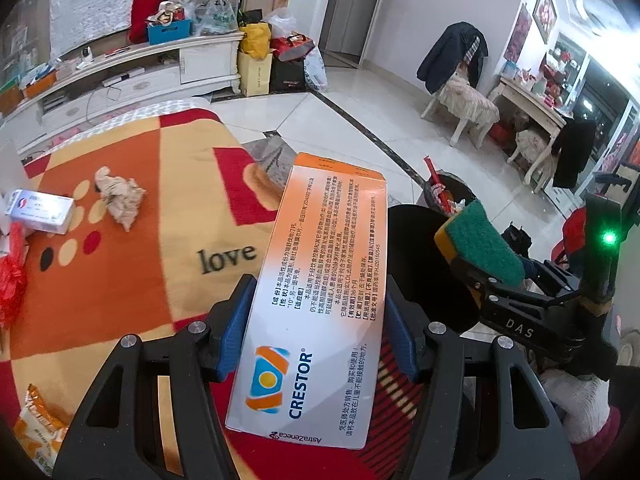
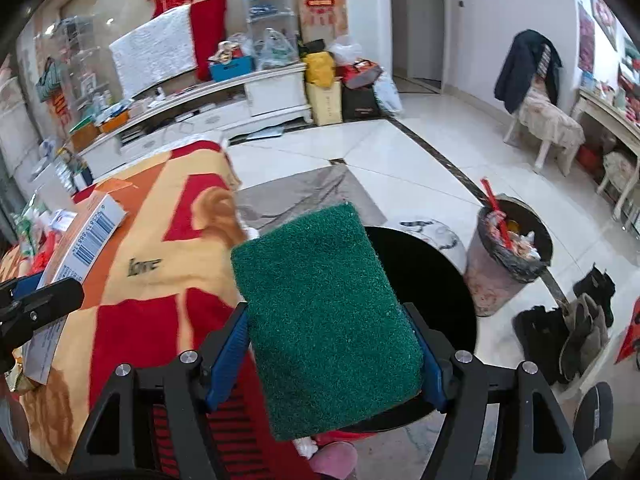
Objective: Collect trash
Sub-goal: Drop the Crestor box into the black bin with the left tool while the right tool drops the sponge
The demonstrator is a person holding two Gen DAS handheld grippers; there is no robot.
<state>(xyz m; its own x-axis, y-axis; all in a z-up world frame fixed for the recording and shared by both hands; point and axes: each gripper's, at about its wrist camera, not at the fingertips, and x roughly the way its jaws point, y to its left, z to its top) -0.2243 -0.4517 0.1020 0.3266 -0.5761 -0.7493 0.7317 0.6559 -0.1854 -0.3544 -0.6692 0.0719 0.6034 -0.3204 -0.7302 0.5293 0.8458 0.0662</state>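
Note:
My left gripper (image 1: 318,320) is shut on a white and orange Crestor medicine box (image 1: 316,300), held above the edge of the blanket-covered table (image 1: 132,264). My right gripper (image 2: 328,344) is shut on a green scouring sponge (image 2: 324,308) with a yellow underside, held over a black round bin (image 2: 432,280). In the left wrist view the sponge (image 1: 484,240) and the right gripper (image 1: 476,264) sit to the right, above the same black bin (image 1: 416,248). In the right wrist view the medicine box (image 2: 80,240) shows at far left.
A crumpled tissue (image 1: 120,196), a small white box (image 1: 40,212), a red plastic bag (image 1: 12,280) and an orange snack wrapper (image 1: 36,424) lie on the blanket. A full grey waste bin (image 2: 508,256) stands on the tiled floor. Shoes (image 2: 576,328) lie at right.

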